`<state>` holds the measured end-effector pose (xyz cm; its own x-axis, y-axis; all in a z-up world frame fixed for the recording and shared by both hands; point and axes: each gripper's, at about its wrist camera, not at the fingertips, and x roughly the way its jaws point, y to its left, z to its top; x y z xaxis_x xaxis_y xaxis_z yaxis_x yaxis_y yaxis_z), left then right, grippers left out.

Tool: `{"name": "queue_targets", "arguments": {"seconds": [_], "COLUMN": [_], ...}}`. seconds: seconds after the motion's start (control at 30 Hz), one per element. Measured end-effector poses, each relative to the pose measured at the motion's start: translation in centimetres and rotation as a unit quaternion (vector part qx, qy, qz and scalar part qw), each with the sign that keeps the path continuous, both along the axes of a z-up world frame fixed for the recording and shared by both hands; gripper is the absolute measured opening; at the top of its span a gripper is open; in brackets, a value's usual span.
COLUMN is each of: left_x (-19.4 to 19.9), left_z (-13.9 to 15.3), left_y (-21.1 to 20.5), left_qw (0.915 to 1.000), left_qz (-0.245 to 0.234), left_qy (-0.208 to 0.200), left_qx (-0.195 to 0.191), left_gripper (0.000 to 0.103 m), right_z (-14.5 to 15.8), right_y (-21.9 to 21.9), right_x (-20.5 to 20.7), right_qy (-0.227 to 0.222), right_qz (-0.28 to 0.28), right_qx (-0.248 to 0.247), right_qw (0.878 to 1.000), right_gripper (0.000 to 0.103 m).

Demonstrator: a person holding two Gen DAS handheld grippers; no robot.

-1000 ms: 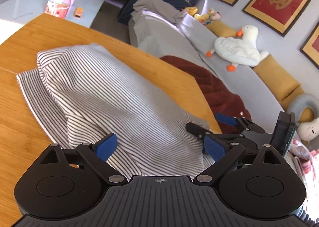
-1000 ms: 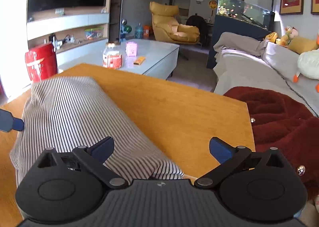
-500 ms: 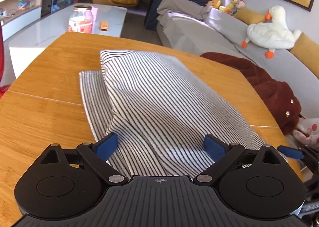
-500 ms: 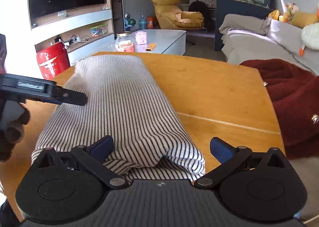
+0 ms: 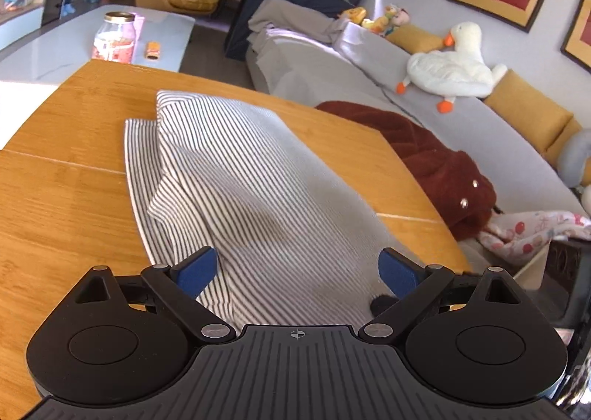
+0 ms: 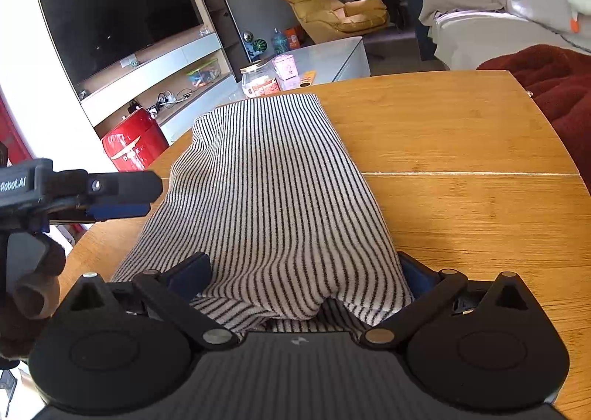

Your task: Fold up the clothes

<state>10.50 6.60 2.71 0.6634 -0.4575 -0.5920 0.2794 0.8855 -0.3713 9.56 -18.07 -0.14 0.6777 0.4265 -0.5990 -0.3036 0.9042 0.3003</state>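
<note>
A black-and-white striped garment (image 5: 251, 191) lies folded lengthwise on the wooden table (image 5: 55, 205); it also shows in the right wrist view (image 6: 273, 198). My left gripper (image 5: 295, 270) is open, its blue pads straddling the garment's near end. My right gripper (image 6: 306, 277) is open too, its pads on either side of the garment's near folded edge. The left gripper (image 6: 110, 194) also appears at the left of the right wrist view, beside the garment.
A dark red fleece (image 5: 436, 157) lies on the grey sofa (image 5: 498, 161) just past the table's right edge. A low white coffee table (image 5: 74, 47) with a jar (image 5: 114, 37) stands beyond the far edge. A red appliance (image 6: 133, 146) sits below the TV shelf.
Both grippers have shifted along the garment's near end; the right gripper came closer, so the garment's edge now lies between its pads. Both stay open.
</note>
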Motion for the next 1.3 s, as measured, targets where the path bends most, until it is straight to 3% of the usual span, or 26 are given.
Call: {"name": "queue_targets", "arguments": {"seconds": [0.13,0.23,0.37,0.5,0.6,0.83,1.13,1.3], "left_x": [-1.4,-2.3,-2.8,-2.9,-3.0,-3.4,-4.1,-4.8], "left_z": [-1.4,-2.2,-2.4,-2.3,-2.2,-2.0,-1.7,-1.6], "left_y": [-0.4,0.0,0.4,0.4,0.4,0.5,1.1,1.3], "left_qw": [0.9991,0.9989,0.9989,0.9985,0.9981,0.997,0.9955,0.9942], "left_qz": [0.008,0.006,0.011,0.012,0.013,0.015,0.016,0.016], "left_qy": [0.004,0.01,0.009,0.005,0.002,-0.005,-0.013,-0.02], "left_qx": [0.042,0.046,0.044,0.053,0.061,0.076,0.093,0.105], "left_gripper": [0.098,0.098,0.099,0.099,0.1,0.103,0.103,0.103], "right_z": [0.3,0.7,2.4,3.4,2.0,0.8,3.2,0.7], "right_y": [0.3,0.0,-0.1,0.6,1.1,0.3,0.3,2.0], "right_x": [-0.2,-0.5,-1.7,-2.2,-2.0,-3.1,-5.1,-6.4], "right_qy": [0.008,0.02,-0.04,-0.11,-0.092,-0.049,-0.091,-0.089], "right_qz": [0.005,0.014,0.007,-0.011,-0.005,-0.026,0.02,0.049], "right_qx": [-0.01,-0.008,-0.044,-0.123,-0.159,-0.108,-0.126,-0.221], "right_qw": [1.0,1.0,0.998,0.986,0.983,0.993,0.988,0.97], "right_gripper": [0.103,0.103,0.103,0.103,0.103,0.103,0.103,0.103]}}
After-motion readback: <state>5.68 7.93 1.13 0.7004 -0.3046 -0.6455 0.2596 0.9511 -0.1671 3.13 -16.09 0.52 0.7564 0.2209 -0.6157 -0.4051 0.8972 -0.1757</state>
